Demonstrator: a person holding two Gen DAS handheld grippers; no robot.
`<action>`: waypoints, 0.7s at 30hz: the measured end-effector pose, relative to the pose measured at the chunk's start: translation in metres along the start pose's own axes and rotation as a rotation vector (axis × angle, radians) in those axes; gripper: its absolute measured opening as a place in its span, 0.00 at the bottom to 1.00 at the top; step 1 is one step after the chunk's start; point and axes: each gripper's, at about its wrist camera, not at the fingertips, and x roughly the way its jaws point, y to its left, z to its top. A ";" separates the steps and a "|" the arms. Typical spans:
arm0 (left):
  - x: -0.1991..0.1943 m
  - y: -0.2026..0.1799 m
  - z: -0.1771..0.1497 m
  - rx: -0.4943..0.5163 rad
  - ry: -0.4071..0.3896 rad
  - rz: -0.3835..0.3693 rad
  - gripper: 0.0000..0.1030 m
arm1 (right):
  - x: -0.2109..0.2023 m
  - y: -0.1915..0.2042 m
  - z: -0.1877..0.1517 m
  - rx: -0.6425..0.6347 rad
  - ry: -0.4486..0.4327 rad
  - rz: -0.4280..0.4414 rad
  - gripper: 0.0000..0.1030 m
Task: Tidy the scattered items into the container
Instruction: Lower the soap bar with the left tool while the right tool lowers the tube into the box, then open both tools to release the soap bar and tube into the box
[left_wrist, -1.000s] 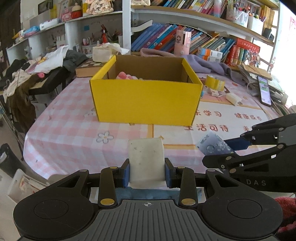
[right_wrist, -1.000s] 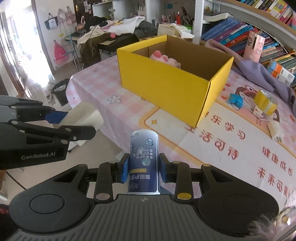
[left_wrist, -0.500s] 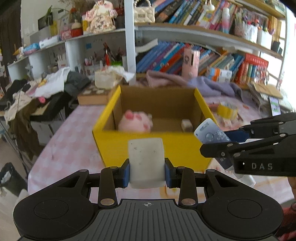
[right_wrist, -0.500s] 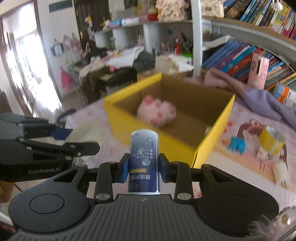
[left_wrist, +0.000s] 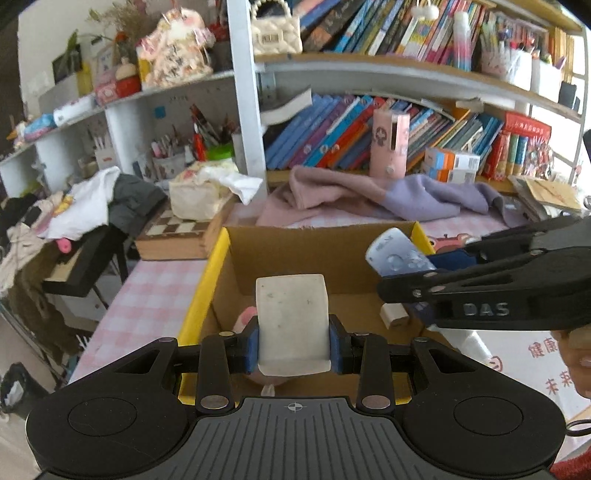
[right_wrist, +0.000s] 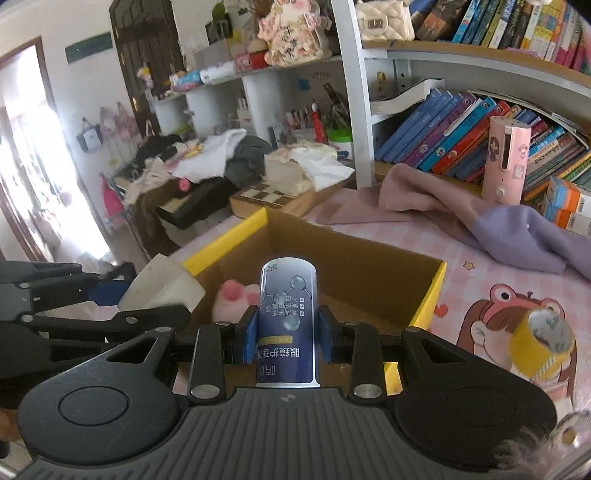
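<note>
a pink checked tablecloth (left_wrist: 147, 295) is spreading beneath crowded bookshelves, with a yellow cardboard box (left_wrist: 207, 295) sitting on it. over the box, the left gripper (left_wrist: 293, 341) is clenching a white block (left_wrist: 291, 321); beside it the right gripper (right_wrist: 287, 338) is gripping a dark blue packet (right_wrist: 287, 325). inside the box, a pink plush toy (right_wrist: 232, 301) is lying.

One yellow box (left_wrist: 201, 295), one pink plush (right_wrist: 236, 299), two tongs-held items.

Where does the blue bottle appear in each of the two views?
Left wrist view: blue bottle at right of centre, in the right gripper, over the yellow box.
Right wrist view: bottle at bottom centre, between the blue pads.
Shared landmark: pink plush inside the box.
</note>
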 end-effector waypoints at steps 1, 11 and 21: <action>0.006 -0.002 0.002 0.007 0.008 -0.001 0.33 | 0.007 -0.003 0.001 -0.012 0.008 -0.007 0.30; 0.078 -0.026 0.001 0.093 0.193 -0.085 0.33 | 0.105 -0.025 0.028 -0.226 0.221 -0.060 0.30; 0.100 -0.034 -0.005 0.067 0.255 -0.111 0.38 | 0.155 -0.027 0.031 -0.339 0.383 -0.045 0.30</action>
